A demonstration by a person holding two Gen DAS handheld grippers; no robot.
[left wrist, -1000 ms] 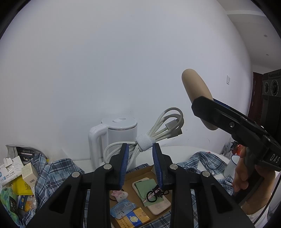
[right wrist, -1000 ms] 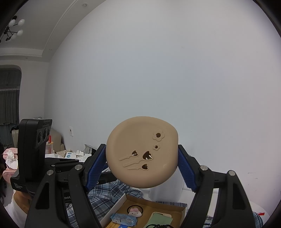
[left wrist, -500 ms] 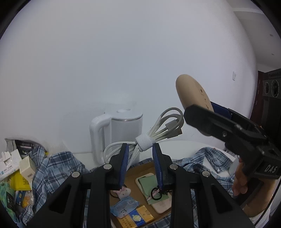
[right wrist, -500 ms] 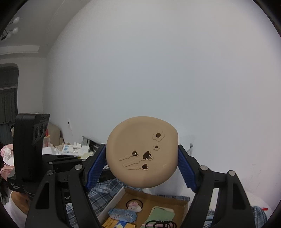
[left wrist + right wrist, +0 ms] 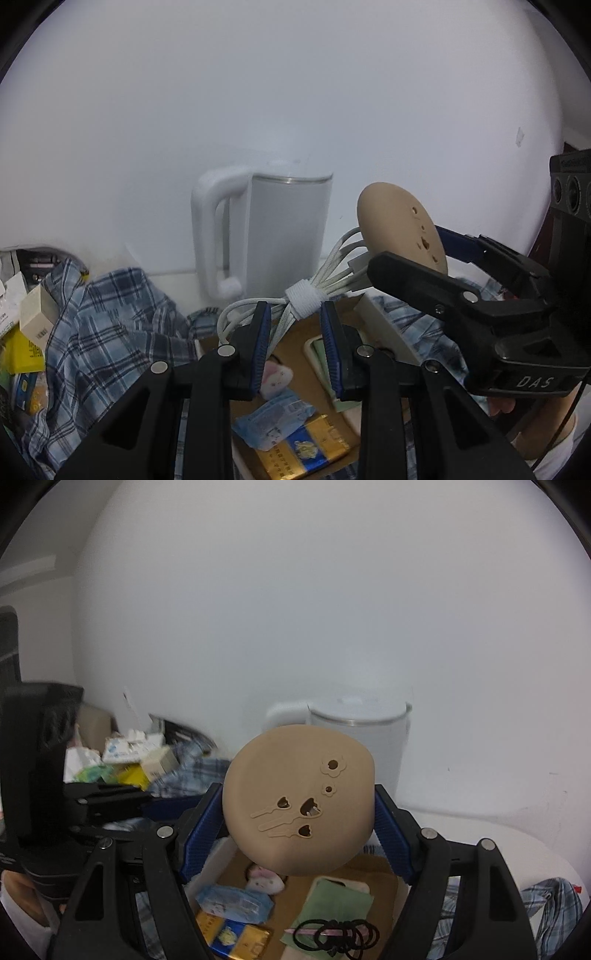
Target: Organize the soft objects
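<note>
Clutter fills the cardboard box [image 5: 384, 871] below: tissue pack [image 5: 236, 904], gold packet [image 5: 236, 939], black hair ties [image 5: 336, 936], with a white kettle [image 5: 269, 236] behind and a plaid shirt [image 5: 107, 332] beside it. The left gripper [image 5: 295, 328] pinches a coiled white cable [image 5: 306, 291]; the right gripper [image 5: 299, 823] clamps a tan silicone pad [image 5: 295, 805], both tilted downward above the box.

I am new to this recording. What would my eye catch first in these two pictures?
First, the tan round silicone pad with flower and heart cutouts, clamped in the right gripper above the open cardboard box. Next, the bundled white cable pinched in the left gripper. Behind both stands a white electric kettle against the wall.
</note>
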